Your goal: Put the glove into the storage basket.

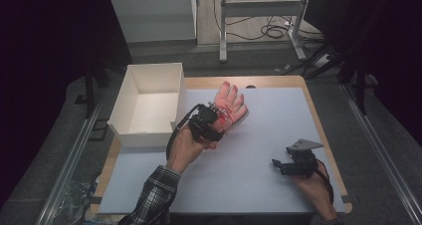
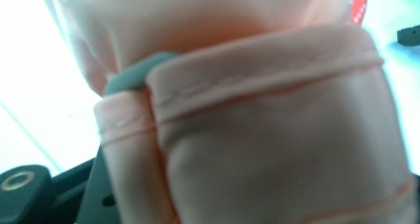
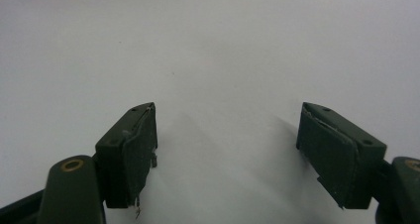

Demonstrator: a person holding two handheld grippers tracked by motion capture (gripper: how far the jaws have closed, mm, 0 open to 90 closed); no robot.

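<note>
My left gripper (image 1: 219,116) grips a pink glove (image 1: 230,106) beside the white box (image 1: 149,103). Its own view shows the cuff (image 2: 267,135) seam up close. My right gripper (image 3: 225,149) rests released.

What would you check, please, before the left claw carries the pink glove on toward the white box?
1. Left claw has the pink glove: ok; the cuff fills its own view, pressed close against the claw.
2. How firm that hold is: cannot tell; the jaws are hidden behind the fabric.
3. White box open and ready: ok; no lid, and its inside looks bare.
4. Path to the box: ok; the box sits just left of the glove with nothing between them.
5. Right claw out of the way: ok; it is open, holds nothing and sits low over the white mat, well to the right.
</note>
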